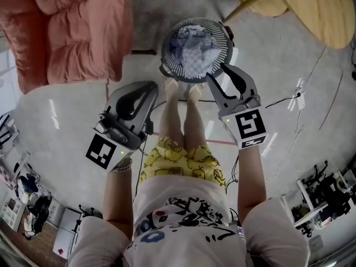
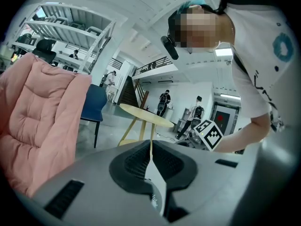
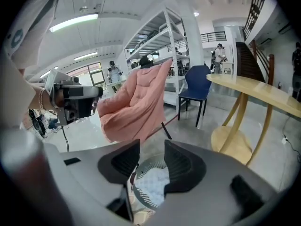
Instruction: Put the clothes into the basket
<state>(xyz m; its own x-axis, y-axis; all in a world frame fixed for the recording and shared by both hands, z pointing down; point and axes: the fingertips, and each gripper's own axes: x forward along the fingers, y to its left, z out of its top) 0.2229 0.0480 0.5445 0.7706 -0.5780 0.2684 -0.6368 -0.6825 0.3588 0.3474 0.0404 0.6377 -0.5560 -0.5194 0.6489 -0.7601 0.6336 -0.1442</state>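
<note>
Grey slatted basket point(image 1: 166, 53) stands on the concrete floor point(image 1: 278, 71) at upper centre of the head view, just beyond the person's feet point(image 1: 183, 88). Clothes point(image 1: 194, 46), white with blue patterning, lie bunched inside it and fill most of the bowl.

Right gripper point(image 1: 218, 74) reaches in from the lower right, its tips at the basket's lower right rim; whether they touch the rim cannot be told. In the right gripper view the right gripper point(image 3: 151, 157) has its jaws spread, with nothing pinched. Through the gap the basket point(image 3: 141, 197) and the clothes point(image 3: 153, 180) show below.

Left gripper point(image 1: 146, 89) sits left of the person's legs, well apart from the basket, and points toward the upper right of the frame. In the left gripper view the left gripper point(image 2: 150, 154) has its black pads pressed together, with nothing between them.

Pink padded chair point(image 1: 61, 32) fills the upper left of the head view and also shows at the left of the left gripper view point(image 2: 37, 117). Yellow wooden table point(image 1: 311, 4) sits at upper right, near the basket but not touching it. A blue chair point(image 3: 197, 86) stands between the pink chair point(image 3: 136, 102) and the table point(image 3: 254, 91) in the right gripper view.
</note>
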